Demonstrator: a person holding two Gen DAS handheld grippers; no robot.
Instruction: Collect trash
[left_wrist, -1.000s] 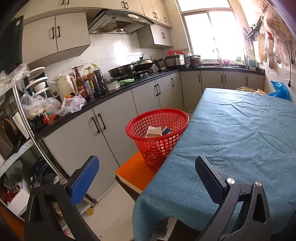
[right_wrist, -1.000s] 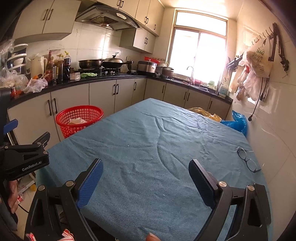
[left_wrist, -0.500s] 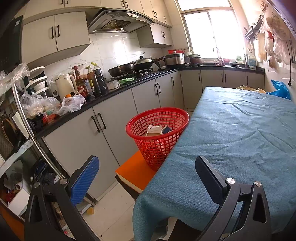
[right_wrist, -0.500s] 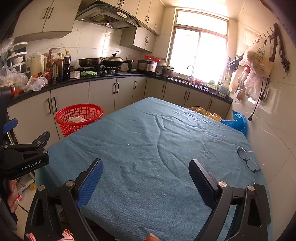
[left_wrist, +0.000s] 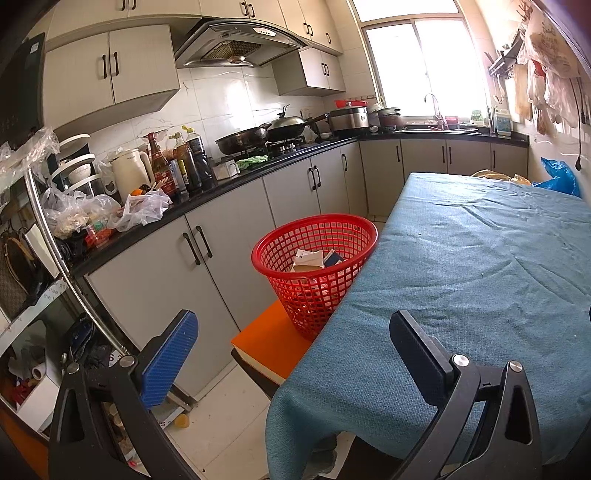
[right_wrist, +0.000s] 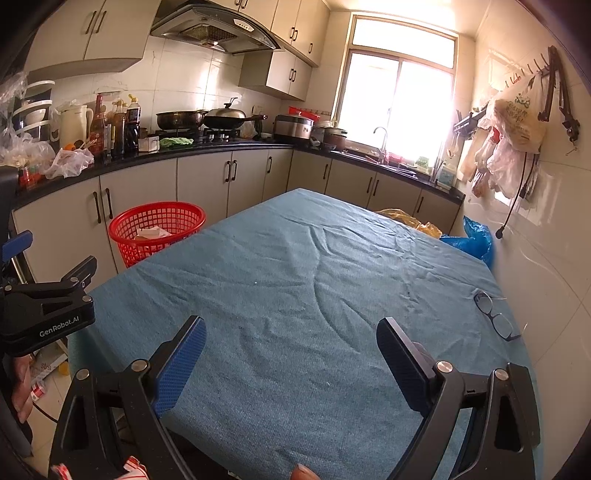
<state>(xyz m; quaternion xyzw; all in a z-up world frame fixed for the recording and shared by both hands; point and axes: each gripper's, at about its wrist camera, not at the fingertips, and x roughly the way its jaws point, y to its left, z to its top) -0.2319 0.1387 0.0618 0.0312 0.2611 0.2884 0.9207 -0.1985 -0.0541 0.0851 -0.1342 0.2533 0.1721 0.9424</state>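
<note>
A red mesh basket (left_wrist: 284, 243) (right_wrist: 122, 229) stands on an orange stool (left_wrist: 266, 339) at the table's left edge, with paper and small cartons (left_wrist: 308, 258) inside. My left gripper (left_wrist: 291, 339) is open and empty, held near the table's near-left corner, short of the basket. Over the near end of the blue tablecloth (right_wrist: 295, 280) my right gripper (right_wrist: 291, 350) is open with nothing between its fingers. The left gripper's body (right_wrist: 48, 314) shows at the left of the right wrist view.
A pair of glasses (right_wrist: 496, 315) lies at the table's right edge by the tiled wall. Yellow (right_wrist: 410, 221) and blue bags (right_wrist: 472, 240) sit beyond the far end. Cluttered counter (left_wrist: 147, 206) and cabinets run along the left, with a narrow floor aisle (left_wrist: 221, 417) between.
Both views have shifted only slightly; the basket sits a touch higher in the frame. Both grippers stay open and empty.
</note>
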